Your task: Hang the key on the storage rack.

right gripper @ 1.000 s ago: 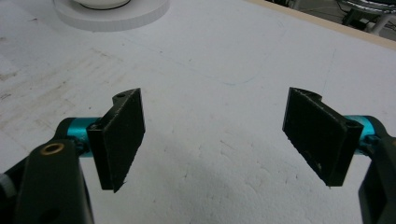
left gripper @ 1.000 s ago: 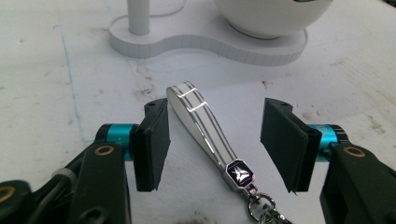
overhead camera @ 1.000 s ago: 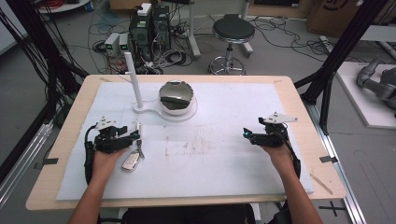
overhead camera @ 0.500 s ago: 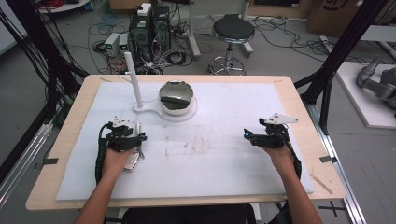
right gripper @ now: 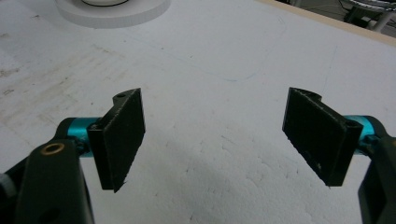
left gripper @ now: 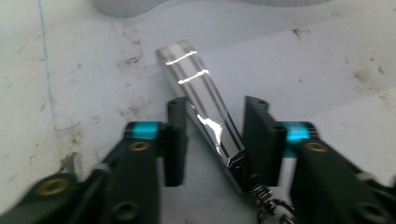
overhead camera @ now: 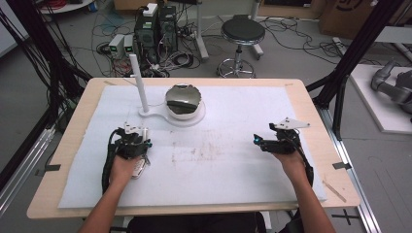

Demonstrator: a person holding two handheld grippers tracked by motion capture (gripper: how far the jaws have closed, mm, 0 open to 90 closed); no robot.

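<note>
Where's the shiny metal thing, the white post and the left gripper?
Shiny metal thing (left gripper: 201, 100), left gripper view, on its upper face.
White post (overhead camera: 138, 80), high view, mid-shaft.
Left gripper (left gripper: 212, 133), left gripper view, between its fingertips.

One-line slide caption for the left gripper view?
Left gripper closing around a shiny metal nail clipper lying on the white mat.

Shiny silver nail clipper (left gripper: 205, 112); black left claw (left gripper: 215, 135) with teal joints; stained white mat (overhead camera: 233, 160) on tan desk (overhead camera: 318, 121)

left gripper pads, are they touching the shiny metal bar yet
Cannot tell. In the left gripper view the metal bar lies between the left gripper jaws, which have just been closing; its left pad looks against it, the right shows a gap.
</note>
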